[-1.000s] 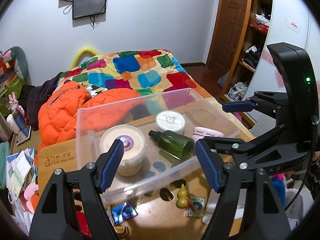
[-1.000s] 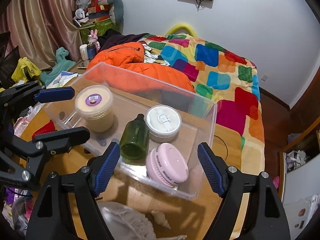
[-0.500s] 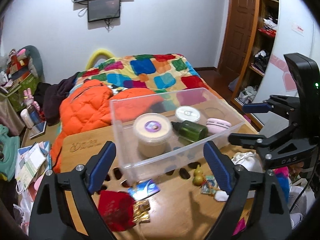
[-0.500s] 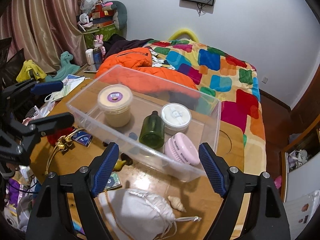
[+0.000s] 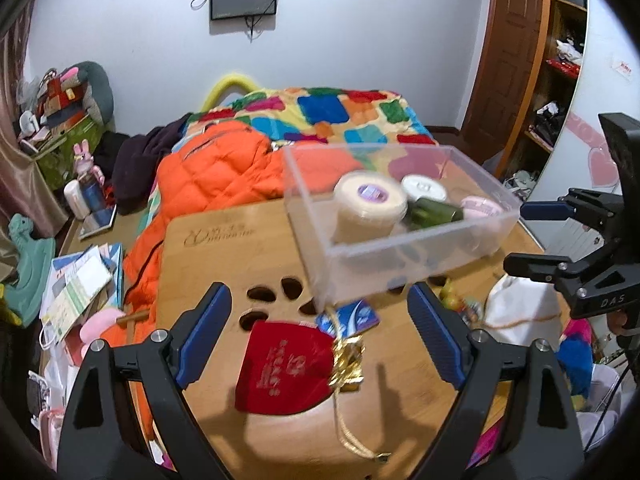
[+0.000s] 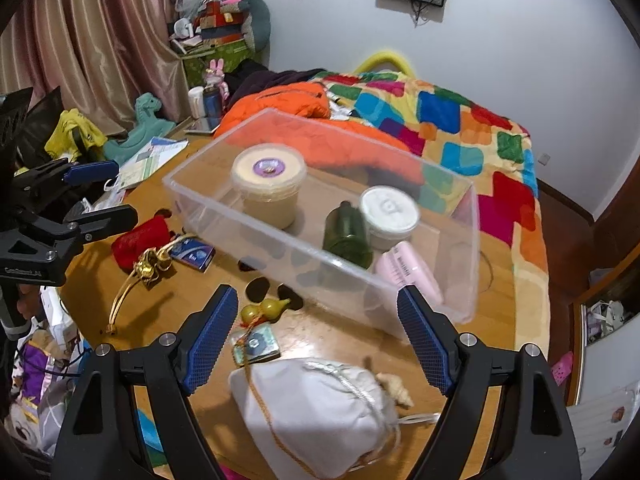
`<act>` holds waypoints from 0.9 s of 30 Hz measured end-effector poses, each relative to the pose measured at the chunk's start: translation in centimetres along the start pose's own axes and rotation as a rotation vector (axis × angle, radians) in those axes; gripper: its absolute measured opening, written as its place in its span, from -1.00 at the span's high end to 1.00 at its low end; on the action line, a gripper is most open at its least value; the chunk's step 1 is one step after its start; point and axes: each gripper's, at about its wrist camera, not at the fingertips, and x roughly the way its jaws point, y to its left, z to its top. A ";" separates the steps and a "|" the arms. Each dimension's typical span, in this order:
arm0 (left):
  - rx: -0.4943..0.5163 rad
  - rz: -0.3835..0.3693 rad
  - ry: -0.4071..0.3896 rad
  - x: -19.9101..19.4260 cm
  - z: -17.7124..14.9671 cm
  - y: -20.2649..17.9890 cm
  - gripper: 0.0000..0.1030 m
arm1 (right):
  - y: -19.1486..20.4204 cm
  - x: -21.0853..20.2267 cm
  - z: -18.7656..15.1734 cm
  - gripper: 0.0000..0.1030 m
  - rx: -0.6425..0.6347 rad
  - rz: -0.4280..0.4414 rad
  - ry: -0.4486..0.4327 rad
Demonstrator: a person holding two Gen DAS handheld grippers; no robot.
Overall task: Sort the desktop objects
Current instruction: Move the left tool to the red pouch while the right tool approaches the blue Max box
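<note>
A clear plastic box (image 6: pixel 208 224) (image 5: pixel 304 240) on the wooden table holds a cream tub (image 6: pixel 269 182), a green bottle (image 6: pixel 347 232), a white jar (image 6: pixel 389 212) and a pink case (image 6: pixel 408 270). On the table lie a red pouch (image 5: pixel 286 366) with a gold cord (image 5: pixel 348 360), a blue packet (image 5: pixel 352 318), a yellow gourd charm (image 6: pixel 265 309), a small card (image 6: pixel 256 344) and a white drawstring bag (image 6: pixel 316 404). My left gripper (image 5: pixel 318 340) is open above the red pouch. My right gripper (image 6: pixel 316 340) is open above the white bag.
The wooden table (image 5: pixel 224 248) stands against a bed with an orange jacket (image 5: pixel 208 168) and a colourful quilt (image 6: pixel 460 120). Papers and clutter (image 5: pixel 76 288) lie off its left edge. A shelf and door (image 5: pixel 532 60) stand at the right.
Both grippers have pulled back from the box and stayed open. The left one has swung left over the red pouch; the right one now stands over the white bag.
</note>
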 end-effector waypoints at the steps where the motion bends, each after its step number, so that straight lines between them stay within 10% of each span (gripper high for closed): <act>1: -0.004 -0.001 0.007 0.3 -0.3 0.2 -0.75 | 0.3 0.3 0.0 -0.54 -0.008 0.004 0.007; 27: -0.004 -0.066 0.117 4.2 -4.2 3.3 -0.74 | 8.3 7.1 1.2 -0.48 -0.168 0.064 0.118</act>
